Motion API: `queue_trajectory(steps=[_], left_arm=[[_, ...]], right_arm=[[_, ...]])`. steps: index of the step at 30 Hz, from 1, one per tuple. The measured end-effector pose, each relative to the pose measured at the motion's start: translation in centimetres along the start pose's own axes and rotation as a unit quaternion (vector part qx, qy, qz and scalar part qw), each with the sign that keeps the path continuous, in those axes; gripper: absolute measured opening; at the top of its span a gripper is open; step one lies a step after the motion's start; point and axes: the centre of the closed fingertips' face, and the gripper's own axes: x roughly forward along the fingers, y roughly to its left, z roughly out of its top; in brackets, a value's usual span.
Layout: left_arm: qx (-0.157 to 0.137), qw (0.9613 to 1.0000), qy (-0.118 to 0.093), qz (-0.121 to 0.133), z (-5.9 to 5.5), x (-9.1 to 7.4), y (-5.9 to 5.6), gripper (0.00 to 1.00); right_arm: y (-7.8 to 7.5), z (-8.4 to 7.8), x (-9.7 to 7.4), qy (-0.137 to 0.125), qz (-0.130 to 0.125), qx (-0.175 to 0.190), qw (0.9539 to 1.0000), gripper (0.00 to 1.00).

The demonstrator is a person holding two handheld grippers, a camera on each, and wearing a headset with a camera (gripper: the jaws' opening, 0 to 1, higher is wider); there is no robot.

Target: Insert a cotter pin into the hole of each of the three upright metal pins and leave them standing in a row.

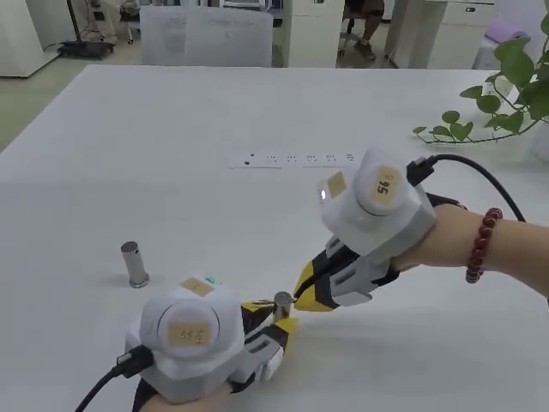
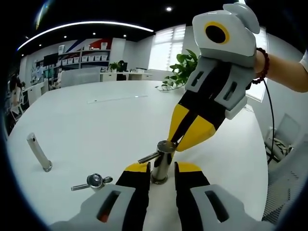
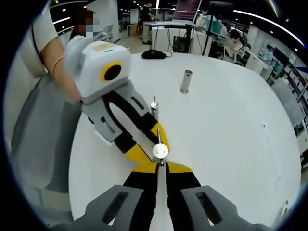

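Three pins (image 2: pixel 162 161) (image 2: pixel 38 153) (image 2: pixel 94 181), left gripper view; two overhead

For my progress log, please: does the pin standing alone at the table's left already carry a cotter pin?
No, the lone metal pin stands bare, nothing through its top.

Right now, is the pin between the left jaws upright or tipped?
Upright: the metal pin stands on its base on the table, cotter pin sticking from its top.

Left tool (image 1: pixel 274 316), right tool (image 1: pixel 300 293) at upright pin (image 1: pixel 282 301) (second pin (image 1: pixel 133 263) apart)
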Motion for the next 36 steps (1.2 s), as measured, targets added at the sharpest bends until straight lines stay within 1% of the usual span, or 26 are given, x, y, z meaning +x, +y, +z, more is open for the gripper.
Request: queue_trajectory(steps=[5, 10, 14, 16, 20, 24, 27, 30, 34, 36], left_arm=[[0.001, 1.0, 0.005, -0.003, -0.2, -0.3, -0.3, 0.21], [0.001, 0.9999, 0.011, -0.006, -0.4, -0.7, -0.5, 0.22], [0.0, 0.9999, 0.013, -0.007, -0.4, -1.1, -0.5, 0.24], [0.002, 0.9999, 0.014, -0.009, -0.4, -1.4, -0.6, 0.25], [0.005, 0.9997, 0.016, -0.015, -0.5, -2.1, -1.1, 0.27], [0.008, 0.9995, 0.02, -0.025, -0.6, -2.7, -1.8, 0.29], [-0.002, 0.9994, 0.017, -0.032, -0.4, -3.3, -2.2, 0.31], [-0.043, 0.9977, 0.021, -0.047, -0.5, -4.2, -2.9, 0.33], [-0.038, 0.9982, 0.011, -0.045, -0.1, -5.3, -3.0, 0.38], [-0.035, 0.9985, 0.01, -0.042, -0.1, -5.7, -2.8, 0.41]], right_arm=[[0.2, 0.1, -0.1, -0.002, 0.0, 0.001, 1.0, 0.11], [0.3, 0.5, -0.3, -0.014, 0.0, 0.016, 0.9998, 0.16], [0.3, 0.9, -0.5, -0.029, -0.002, 0.031, 0.9991, 0.19], [0.2, 1.2, -0.7, -0.038, -0.005, 0.044, 0.9983, 0.22], [0.2, 1.9, -1.1, -0.054, -0.008, 0.057, 0.9969, 0.25], [0.2, 2.6, -1.3, -0.07, -0.012, 0.069, 0.9951, 0.28], [0.2, 3.2, -1.4, -0.082, -0.015, 0.082, 0.9932, 0.28], [0.0, 4.0, -1.5, -0.095, -0.022, 0.092, 0.991, 0.3], [-0.2, 4.8, -1.6, -0.102, -0.033, 0.09, 0.9901, 0.32], [-0.2, 5.4, -1.7, -0.11, -0.037, 0.096, 0.9886, 0.33]])
